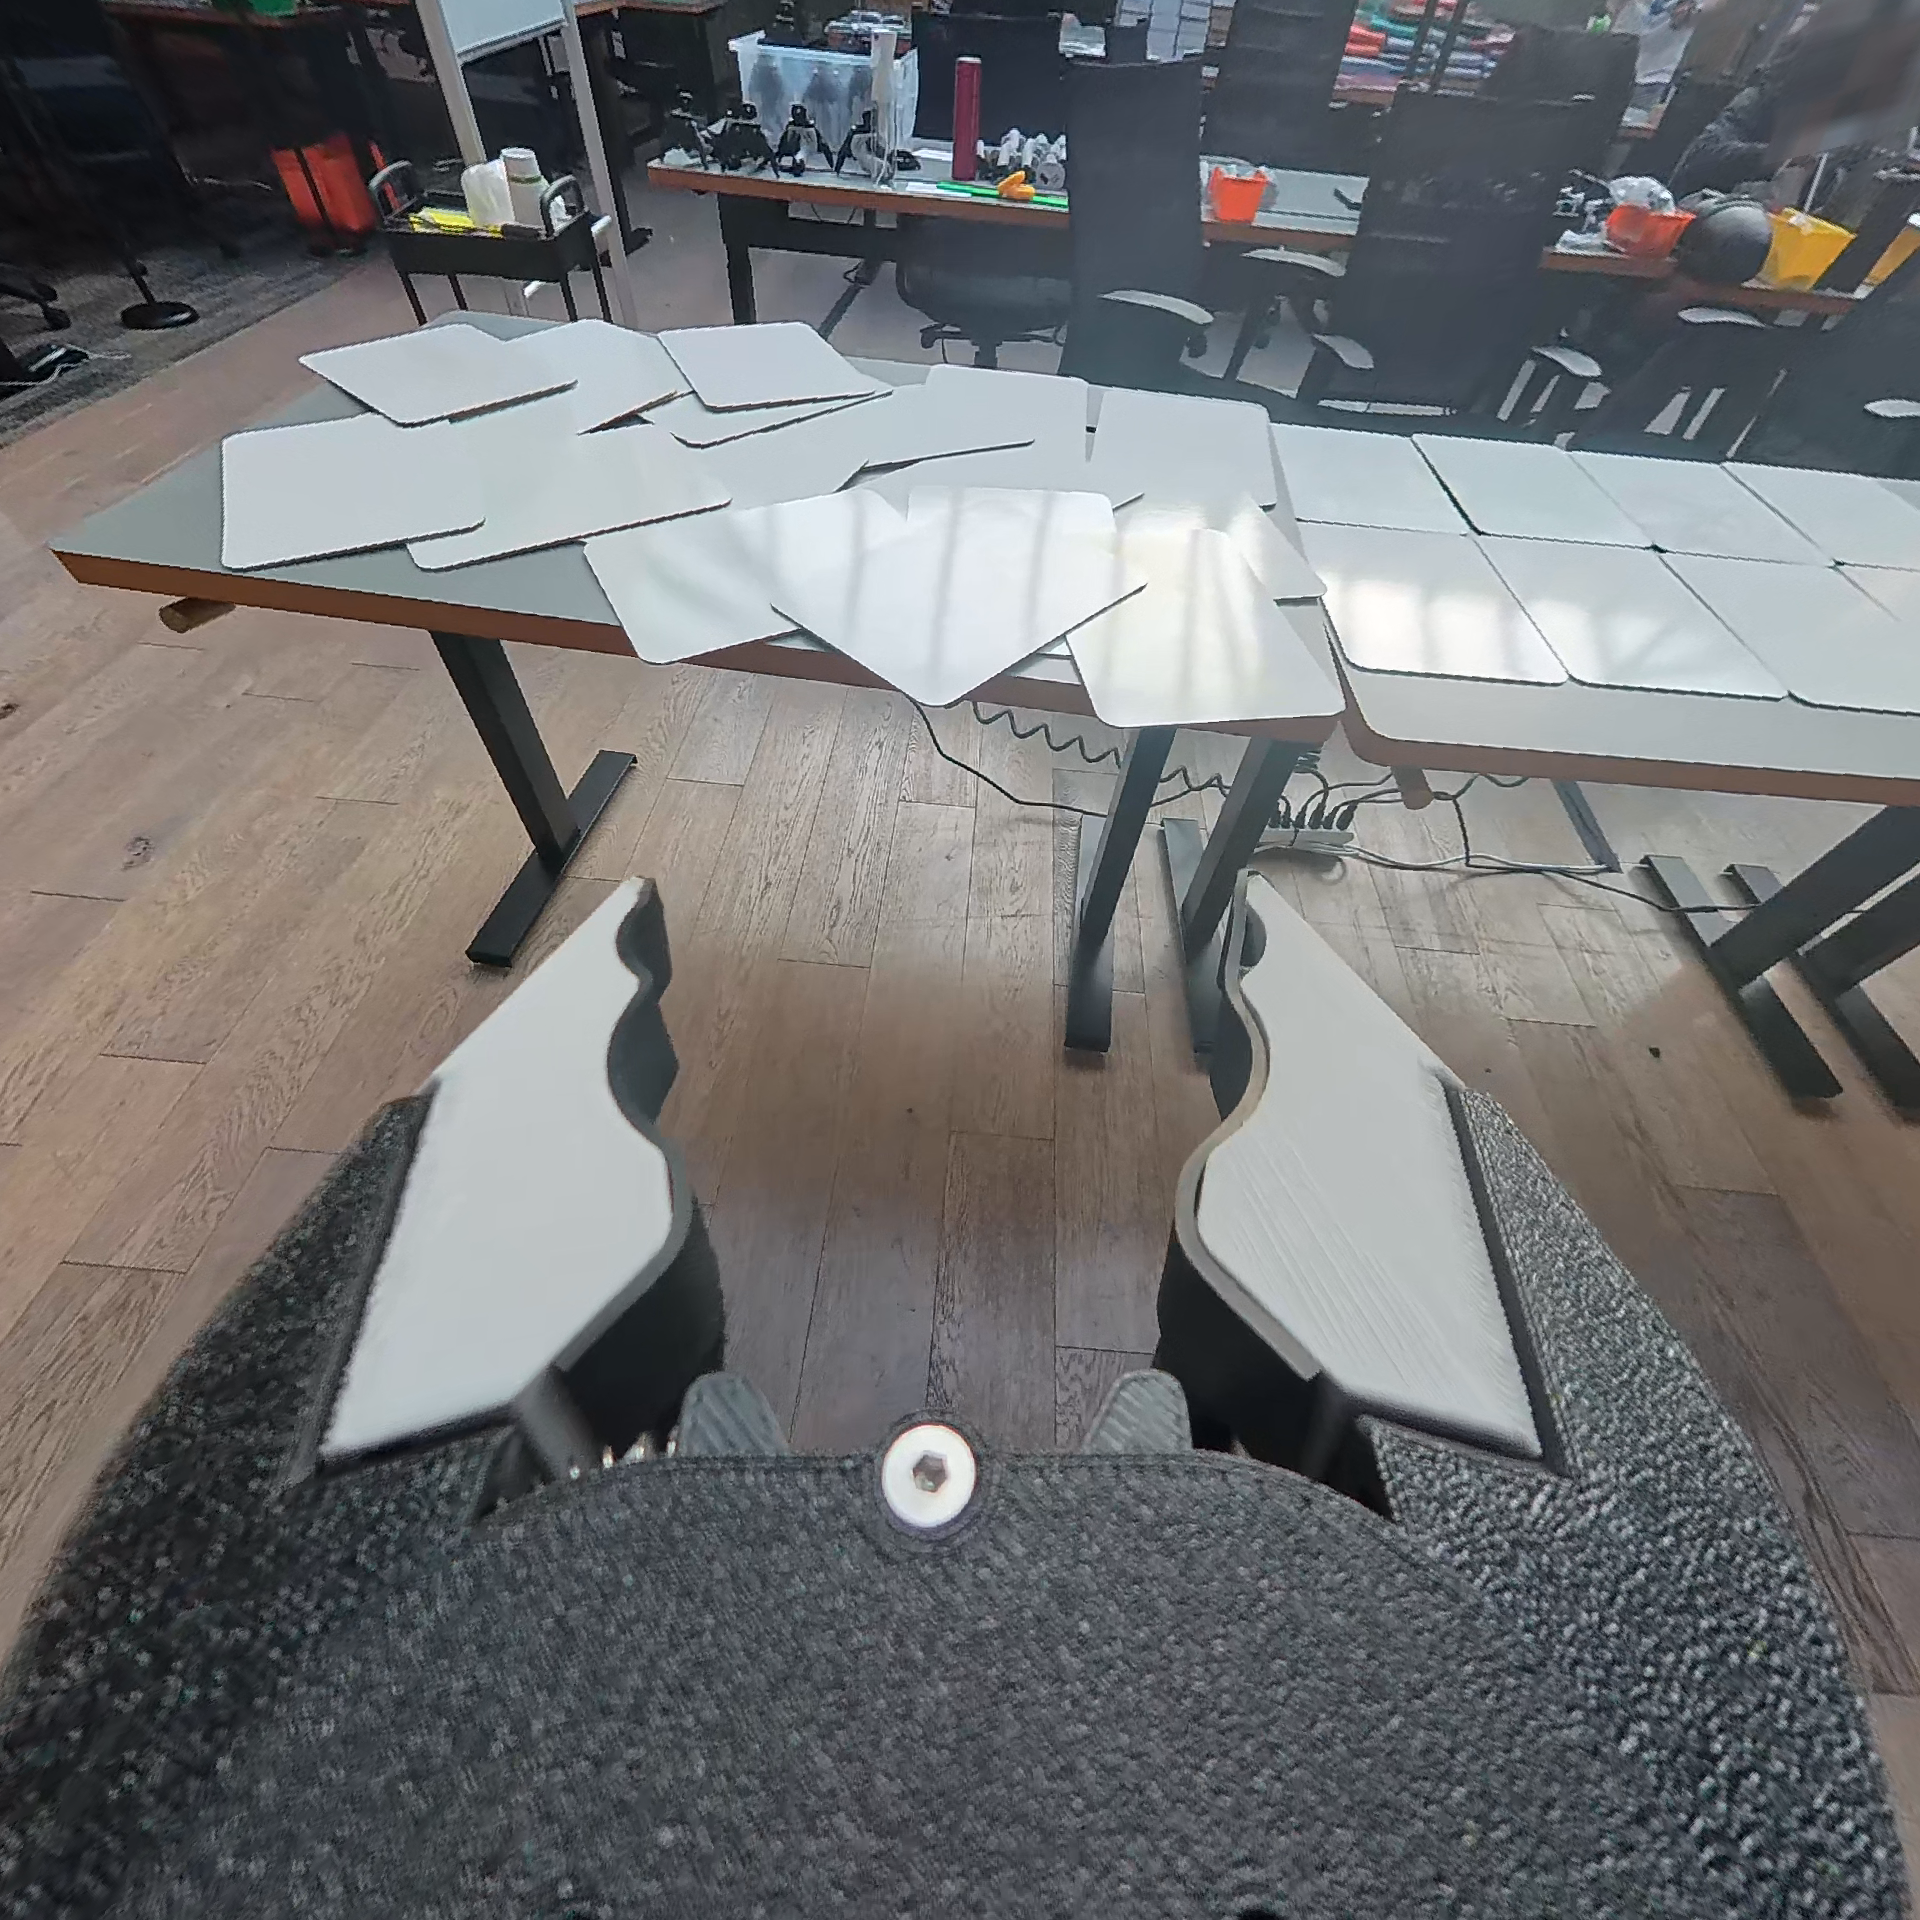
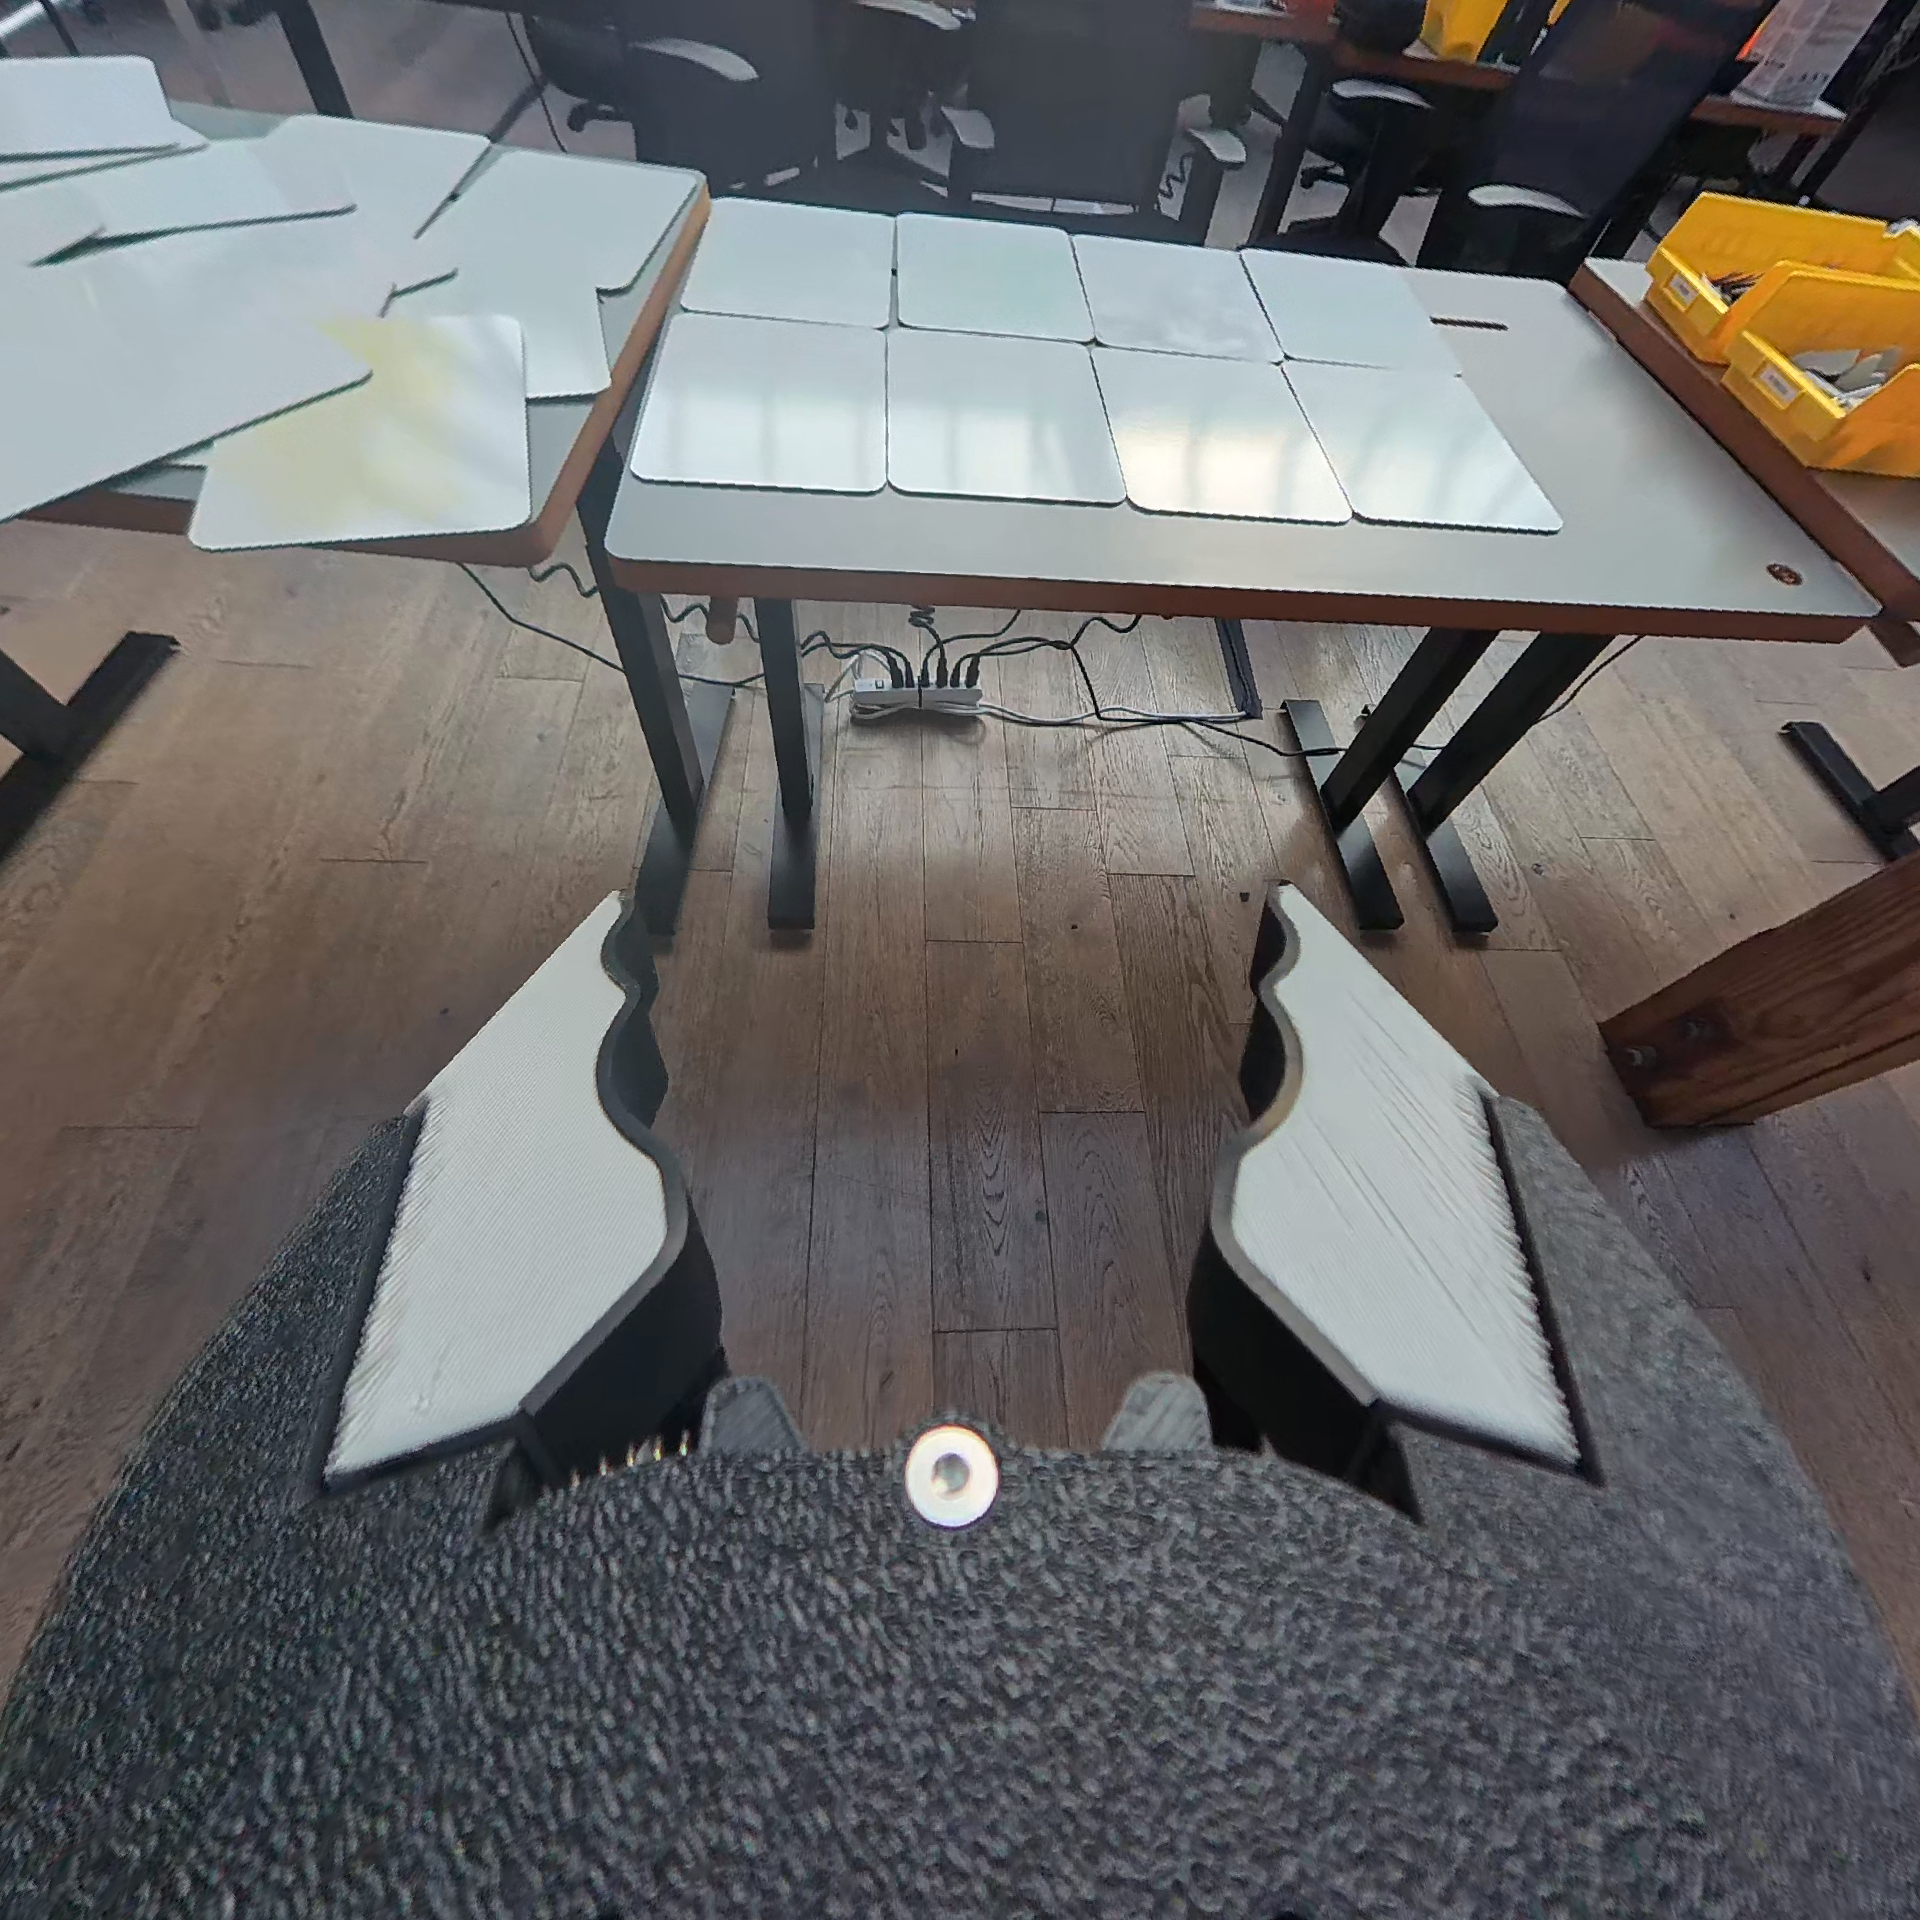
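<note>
Left gripper (image 1: 940,914) and right gripper (image 2: 940,914) both spread, empty, over floor (image 2: 935,1091); white boards (image 2: 997,426) on tables far ahead.

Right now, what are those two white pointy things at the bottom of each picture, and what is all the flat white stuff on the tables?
Those white pointy things are the two fingers of a grabbing tool. A person holds one tool in each hand, and a small camera on each looks forward along its fingers. One picture comes from the left gripper, the other from the right gripper. Both are open and hold nothing; they hang above the wooden floor, away from the tables.

The flat white stuff is boards with rounded corners. On the left table the messy boards overlap, some poking over the edge. On the right table the tidy boards lie in two neat rows. Yellow bins sit on another table at the far right.
</note>
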Available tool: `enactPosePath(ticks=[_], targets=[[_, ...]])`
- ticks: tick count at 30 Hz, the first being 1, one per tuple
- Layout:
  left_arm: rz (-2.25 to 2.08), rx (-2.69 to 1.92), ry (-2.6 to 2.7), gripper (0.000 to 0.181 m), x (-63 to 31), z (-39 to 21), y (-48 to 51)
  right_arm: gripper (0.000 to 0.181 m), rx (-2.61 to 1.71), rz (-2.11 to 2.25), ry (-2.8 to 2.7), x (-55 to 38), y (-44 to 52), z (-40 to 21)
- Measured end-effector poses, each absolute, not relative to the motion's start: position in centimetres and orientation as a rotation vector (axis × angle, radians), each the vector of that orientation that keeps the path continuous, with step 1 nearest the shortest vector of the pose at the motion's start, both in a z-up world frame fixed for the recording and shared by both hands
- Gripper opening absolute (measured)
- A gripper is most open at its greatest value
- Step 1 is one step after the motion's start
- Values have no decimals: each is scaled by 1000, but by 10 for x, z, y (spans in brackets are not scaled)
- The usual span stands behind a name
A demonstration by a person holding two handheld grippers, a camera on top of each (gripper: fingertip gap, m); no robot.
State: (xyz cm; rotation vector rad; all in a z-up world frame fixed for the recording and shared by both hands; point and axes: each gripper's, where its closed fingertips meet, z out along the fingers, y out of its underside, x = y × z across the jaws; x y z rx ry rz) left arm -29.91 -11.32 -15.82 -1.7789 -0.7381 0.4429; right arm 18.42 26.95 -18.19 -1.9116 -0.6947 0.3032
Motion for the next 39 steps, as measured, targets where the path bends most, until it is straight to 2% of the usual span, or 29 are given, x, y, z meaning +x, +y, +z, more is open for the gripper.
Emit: enactPosePath(ticks=[7,20,27,39], targets=[[434,-1784,-720,103,-300,-159,-107,114,-1920,293,-671,191,272,-183],[428,-1821,-717,105,-302,-168,-106,112,-1914,301,-661,182,272,-186],[429,-1843,-729,111,-301,-175,-106,113,-1909,297,-659,179,271,-189],[409,-1848,-730,109,-293,-182,-91,116,-1919,263,-718,180,270,-200]])
